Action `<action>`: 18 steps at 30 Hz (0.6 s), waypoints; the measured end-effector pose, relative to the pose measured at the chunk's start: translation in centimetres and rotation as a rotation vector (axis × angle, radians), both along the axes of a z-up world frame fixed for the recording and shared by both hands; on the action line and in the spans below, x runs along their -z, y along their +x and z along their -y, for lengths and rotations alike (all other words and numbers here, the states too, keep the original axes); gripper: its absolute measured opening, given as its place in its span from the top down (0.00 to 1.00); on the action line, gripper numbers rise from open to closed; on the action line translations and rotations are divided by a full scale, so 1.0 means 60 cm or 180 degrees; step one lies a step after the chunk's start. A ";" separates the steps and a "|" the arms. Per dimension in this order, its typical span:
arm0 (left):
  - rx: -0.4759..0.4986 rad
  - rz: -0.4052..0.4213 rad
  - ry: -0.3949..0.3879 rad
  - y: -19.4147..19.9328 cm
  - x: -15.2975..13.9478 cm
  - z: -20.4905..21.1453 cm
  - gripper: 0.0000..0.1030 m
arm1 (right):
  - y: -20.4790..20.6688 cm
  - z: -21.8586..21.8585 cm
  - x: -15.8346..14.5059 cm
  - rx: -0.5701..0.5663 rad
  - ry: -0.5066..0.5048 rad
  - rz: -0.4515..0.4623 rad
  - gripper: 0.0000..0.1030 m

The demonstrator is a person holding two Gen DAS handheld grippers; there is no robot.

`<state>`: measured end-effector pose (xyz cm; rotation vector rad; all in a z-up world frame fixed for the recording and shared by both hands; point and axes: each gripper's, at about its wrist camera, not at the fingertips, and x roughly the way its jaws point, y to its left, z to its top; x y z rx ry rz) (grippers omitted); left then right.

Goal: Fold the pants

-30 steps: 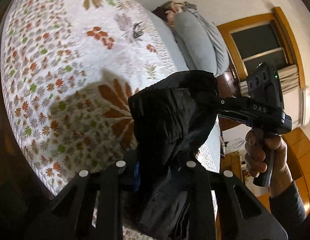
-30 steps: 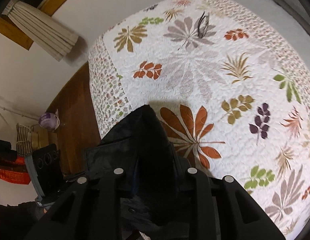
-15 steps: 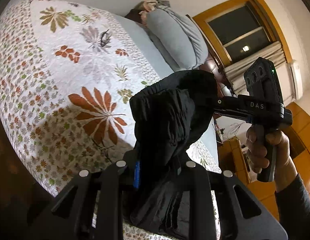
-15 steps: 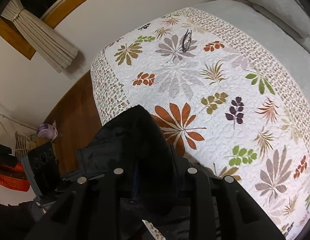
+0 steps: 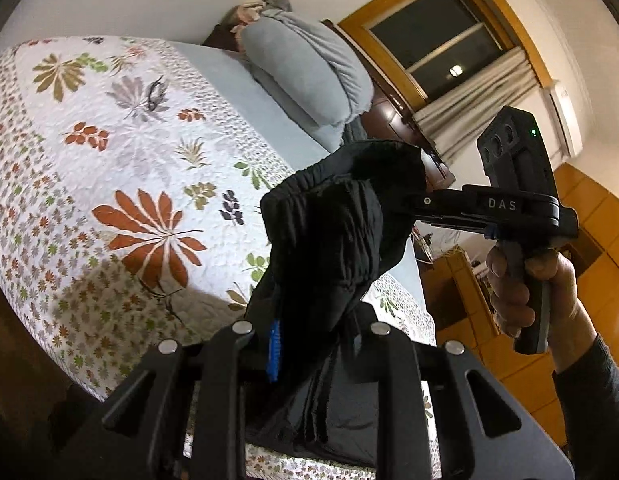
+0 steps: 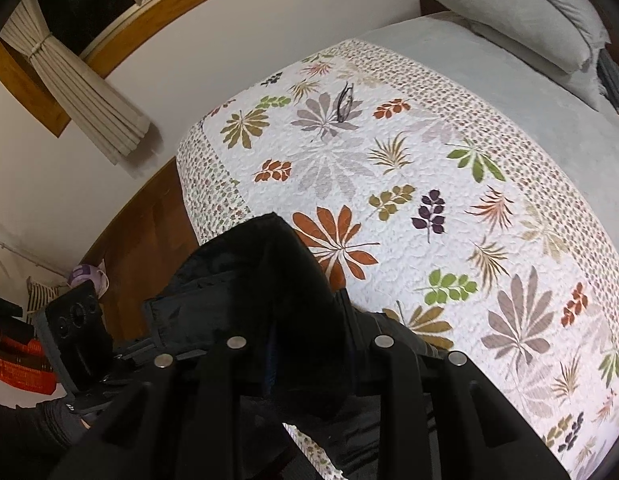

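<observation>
The black pants [image 5: 329, 240] hang in the air above the near edge of the bed [image 5: 237, 80], gathered at the elastic waistband and held up at two spots. The left tool [image 5: 321, 344] is clamped narrowly on a thick fold of the fabric, which bulges up between its black fingers and drapes down past them; a blue pad [image 5: 273, 350] shows on the inner face of one finger. The right tool [image 5: 393, 200] comes in from the right of the left wrist view, its tips buried in the waistband, so its jaws are narrow and closed on the cloth too. A hand [image 5: 521, 284] in a dark sleeve grips its handle. In the right wrist view the same pants [image 6: 269, 280] mound up dark between the right tool's fingers [image 6: 309, 360], and the other tool's camera body [image 6: 75, 336] sits low on the left, held by a hand whose sleeve is only partly in view. Under the pants lies a white quilt [image 6: 389, 200] printed with leaves in rust, green, purple and grey, with a band of small flowers along its edge. A pair of glasses [image 6: 345, 102] rests on the quilt, well apart from the pants, toward the far side. Grey pillows [image 5: 309, 72] are stacked at the head of the bed. Beyond them stand a wood-framed window [image 5: 437, 36] and a beige curtain [image 5: 477, 92].
</observation>
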<state>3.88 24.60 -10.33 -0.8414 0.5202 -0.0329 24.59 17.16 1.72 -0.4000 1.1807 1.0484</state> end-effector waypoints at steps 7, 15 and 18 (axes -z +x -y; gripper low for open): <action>0.0139 0.0049 0.0129 0.002 -0.025 0.044 0.80 | -0.006 0.060 -0.021 0.0113 0.0074 0.0044 0.74; 0.0321 0.0112 0.0279 0.010 -0.048 0.092 0.80 | -0.009 0.131 -0.038 0.0237 0.0173 0.0085 0.74; 0.0391 0.0137 0.0351 0.011 -0.054 0.112 0.80 | -0.011 0.157 -0.043 0.0277 0.0201 0.0101 0.74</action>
